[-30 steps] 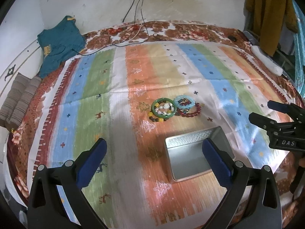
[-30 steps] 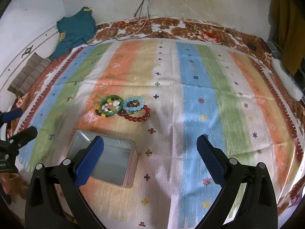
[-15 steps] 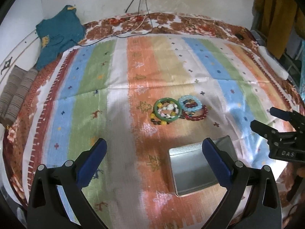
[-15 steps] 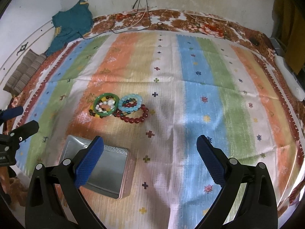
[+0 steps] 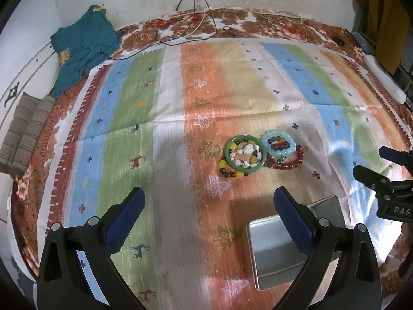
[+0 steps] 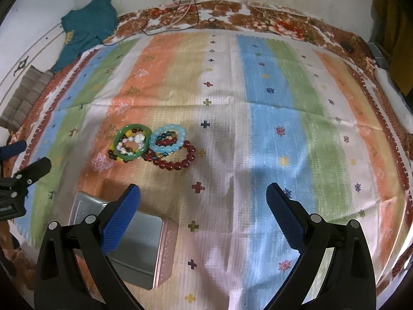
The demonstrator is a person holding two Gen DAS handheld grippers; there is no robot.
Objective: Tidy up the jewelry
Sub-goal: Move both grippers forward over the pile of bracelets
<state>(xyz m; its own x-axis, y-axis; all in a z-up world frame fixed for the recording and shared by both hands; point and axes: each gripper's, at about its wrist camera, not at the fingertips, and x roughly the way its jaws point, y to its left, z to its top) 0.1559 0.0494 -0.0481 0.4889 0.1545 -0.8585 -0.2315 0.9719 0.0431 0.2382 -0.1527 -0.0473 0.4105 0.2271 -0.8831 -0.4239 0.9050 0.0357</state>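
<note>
A pile of bracelets lies on the striped cloth: a green bangle point(image 5: 244, 153) point(image 6: 132, 141) over white and yellow-and-dark beads, a light blue bead bracelet point(image 5: 278, 142) point(image 6: 168, 139) and a dark red bead bracelet point(image 5: 290, 161) point(image 6: 179, 160). An open, empty silver tin point(image 5: 276, 253) point(image 6: 140, 242) sits nearer than the pile. My left gripper point(image 5: 207, 222) is open and empty, above the cloth left of the tin. My right gripper point(image 6: 202, 218) is open and empty, right of the tin.
The striped cloth point(image 5: 134, 118) covers a floral bedspread point(image 5: 232, 23). A teal garment point(image 5: 82, 46) and a folded brown cloth point(image 5: 25, 129) lie at the far left. Cables point(image 5: 196, 7) hang at the back wall. A white object point(image 5: 384, 82) lies at the right edge.
Both grippers have moved forward and lower toward the cloth, so the bracelets and tin appear nearer. Both stay open and empty.
</note>
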